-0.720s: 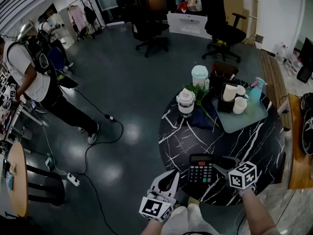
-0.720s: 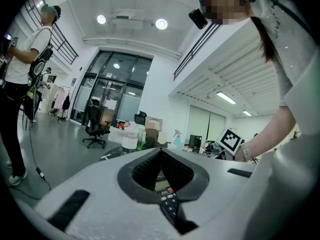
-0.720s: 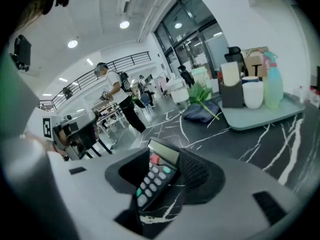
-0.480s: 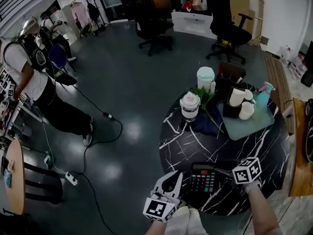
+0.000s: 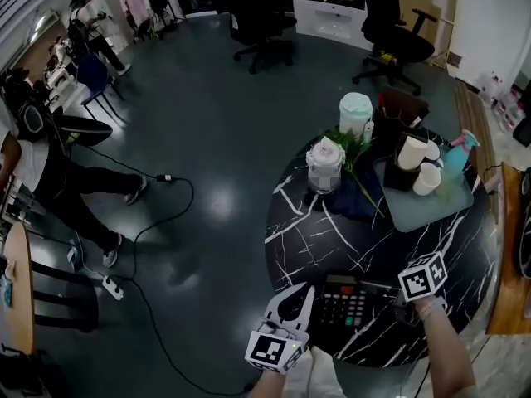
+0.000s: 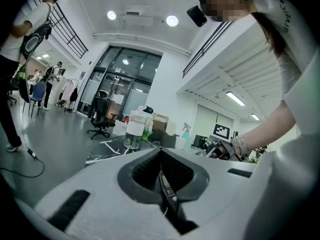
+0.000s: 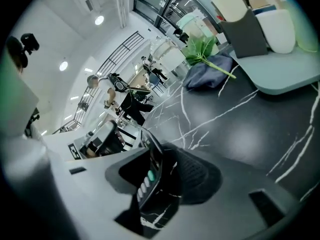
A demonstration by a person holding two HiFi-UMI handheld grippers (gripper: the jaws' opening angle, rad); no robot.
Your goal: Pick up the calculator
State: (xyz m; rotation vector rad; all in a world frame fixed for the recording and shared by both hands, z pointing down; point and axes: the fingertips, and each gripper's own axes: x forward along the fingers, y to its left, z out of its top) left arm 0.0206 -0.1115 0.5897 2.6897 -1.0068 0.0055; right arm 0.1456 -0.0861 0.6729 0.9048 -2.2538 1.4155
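Observation:
The black calculator (image 5: 343, 302) lies near the front edge of the round black marble table (image 5: 332, 230). My right gripper (image 5: 380, 293) reaches in from the right, and its jaws stand wide around the calculator's right edge. In the right gripper view the calculator (image 7: 149, 176) shows edge-on between the two pads with its keys facing the left pad, and gaps remain on both sides of my right gripper (image 7: 165, 169). My left gripper (image 5: 305, 292) hovers at the table's rim just left of the calculator. It is shut with nothing held, as the left gripper view shows (image 6: 161, 171).
Farther back on the table stand a lidded jar (image 5: 324, 162), a mint cup (image 5: 356, 113), green leaves (image 5: 353, 152) on a blue cloth (image 5: 348, 201), and a pale tray (image 5: 448, 206) with cups (image 5: 427, 177). A person (image 5: 50, 172) and a cable (image 5: 158, 222) are on the floor at left.
The head view has tilted and shifted a little. The person on the floor at left has stepped and bent. Both grippers keep their places beside the calculator.

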